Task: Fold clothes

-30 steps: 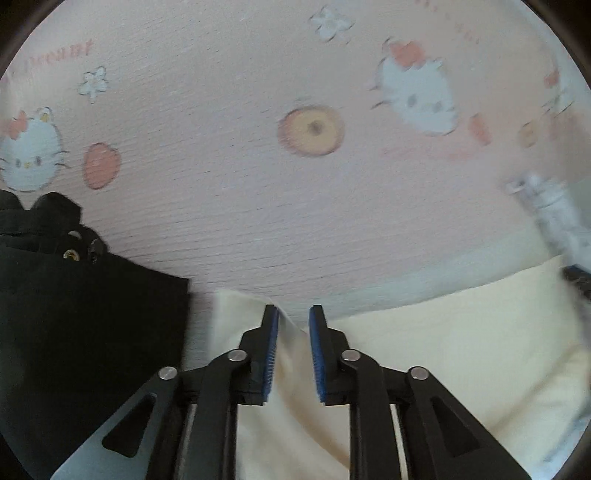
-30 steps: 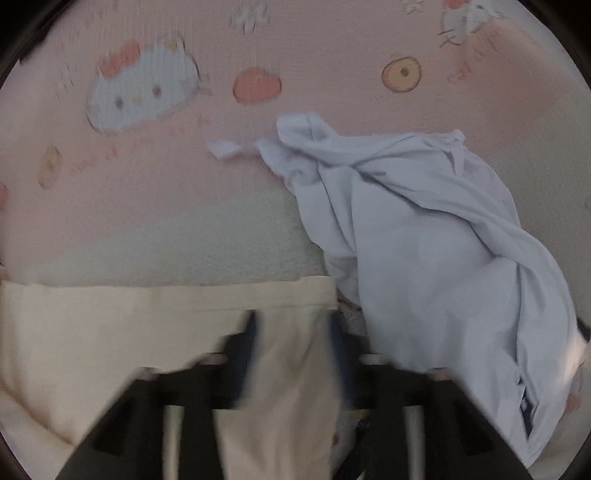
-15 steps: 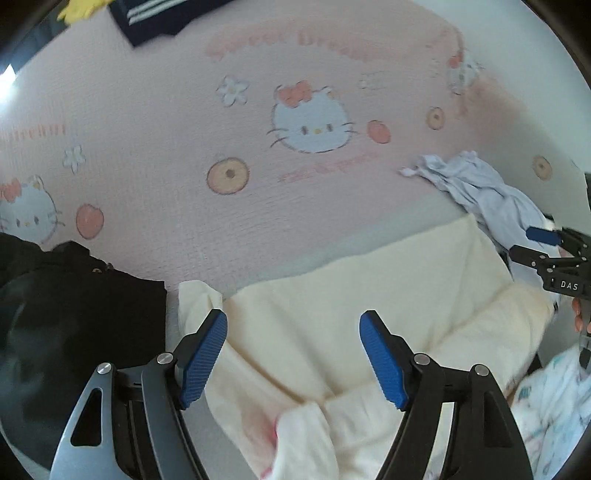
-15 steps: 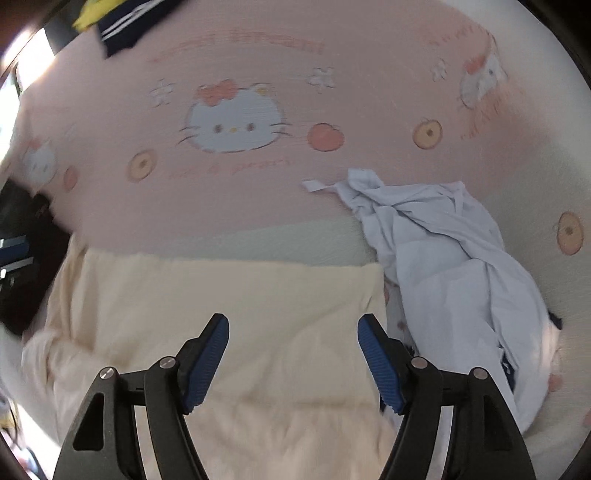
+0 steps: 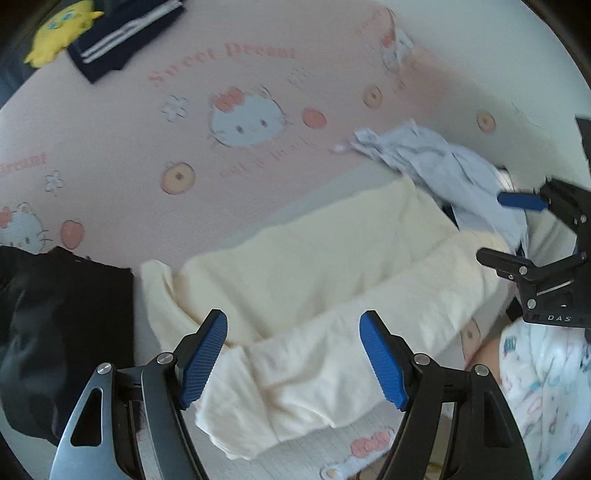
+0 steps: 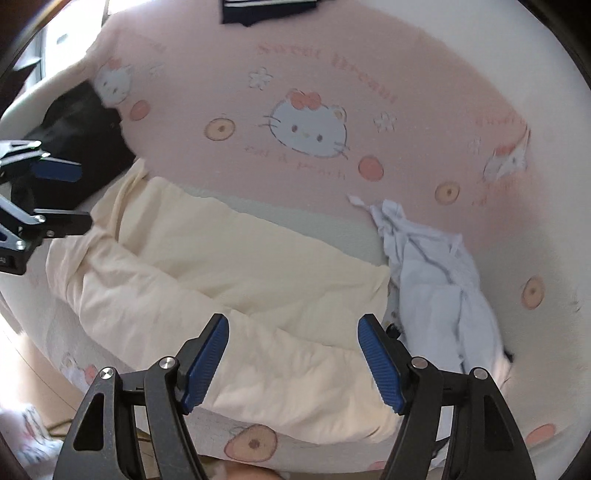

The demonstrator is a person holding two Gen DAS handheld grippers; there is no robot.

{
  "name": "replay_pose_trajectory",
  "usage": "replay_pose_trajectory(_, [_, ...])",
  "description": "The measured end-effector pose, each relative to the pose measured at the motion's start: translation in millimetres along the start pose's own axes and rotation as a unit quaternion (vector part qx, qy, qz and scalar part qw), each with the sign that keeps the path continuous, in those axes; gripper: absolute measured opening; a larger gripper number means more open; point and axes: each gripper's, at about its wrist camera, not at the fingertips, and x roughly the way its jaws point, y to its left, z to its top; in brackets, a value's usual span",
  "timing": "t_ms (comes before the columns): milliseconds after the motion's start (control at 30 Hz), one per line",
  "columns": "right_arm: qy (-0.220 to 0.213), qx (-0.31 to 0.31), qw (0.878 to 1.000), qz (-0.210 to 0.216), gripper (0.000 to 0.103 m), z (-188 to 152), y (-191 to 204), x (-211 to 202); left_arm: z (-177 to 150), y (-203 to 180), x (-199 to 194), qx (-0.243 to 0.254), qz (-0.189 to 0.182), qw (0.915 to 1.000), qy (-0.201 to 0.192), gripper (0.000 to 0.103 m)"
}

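On the pink cartoon-print bedspread, nearest first.

- Left gripper: jaws spread wide, nothing between the blue pads, nothing touched. Hangs above the near left end of the garment, pointed steeply down.
- Right gripper: jaws likewise wide apart, empty, no contact with cloth. Hangs above the near right end; also seen at the right edge of the left view.
- Cream garment: task item, folded once, lying flat directly below and ahead of both sets of jaws. Long axis crosswise, running from one gripper to the other; a thick rolled fold along the near edge, a flatter panel behind it. Left end nearer the left hand, right end nearer the right hand. Judged: next fold likely across the long axis, each hand taking its own end.
- Black garment: just beside the cream garment's left end, heaped, apparently not overlapping.
- Pale blue garment: crumpled, against the cream garment's right end, unfolded.
- Patterned sleeve: person's, low right in the left view.
- Navy striped garment: far edge of the bed, well apart.
- Yellow plush toy: beside the navy item, farthest off.
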Motion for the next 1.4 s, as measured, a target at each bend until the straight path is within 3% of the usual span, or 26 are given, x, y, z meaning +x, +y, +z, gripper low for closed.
replay_pose_trajectory(233, [0.032, -0.066, 0.997, -0.038, 0.072, -12, 31, 5, -25, -25, 25, 0.096, 0.039, 0.9938, 0.041, 0.073])
replay_pose_trajectory(433, [0.048, -0.161, 0.984, -0.059, 0.072, -29, 64, 11, -51, -32, 32, 0.145, 0.064, 0.9853, 0.064, 0.073])
replay_pose_trajectory(600, [0.064, -0.235, 0.967, -0.072, 0.072, -48, 89, 23, -78, -45, 38, 0.24, 0.13, 0.9597, 0.065, 0.073])
replay_pose_trajectory(733, [0.069, -0.256, 0.961, -0.076, 0.072, -56, 98, 31, -89, -40, 46, 0.235, 0.141, 0.9578, 0.086, 0.073])
replay_pose_trajectory(867, [0.08, -0.276, 0.955, -0.076, 0.072, -64, 104, 42, -92, -39, 42, 0.229, 0.148, 0.9587, 0.081, 0.073])
replay_pose_trajectory(1000, [0.08, -0.296, 0.949, -0.075, 0.072, -71, 107, 47, -104, -47, 51, 0.296, 0.203, 0.9299, 0.081, 0.073])
replay_pose_trajectory(1133, [0.088, -0.329, 0.938, -0.069, 0.072, -80, 113, 57, -118, -54, 54, 0.353, 0.226, 0.9053, 0.068, 0.073])
replay_pose_trajectory(1233, [0.095, -0.363, 0.923, -0.086, 0.072, -89, 114, 67, -123, -53, 56, 0.36, 0.23, 0.901, 0.075, 0.073])
replay_pose_trajectory(1333, [0.107, -0.393, 0.904, -0.128, 0.072, -101, 109, 78, -135, -59, 62, 0.387, 0.244, 0.8866, 0.071, 0.073])
replay_pose_trajectory(1400, [0.114, -0.393, 0.901, -0.14, 0.072, -107, 101, 84, -142, -63, 65, 0.404, 0.253, 0.8765, 0.069, 0.073])
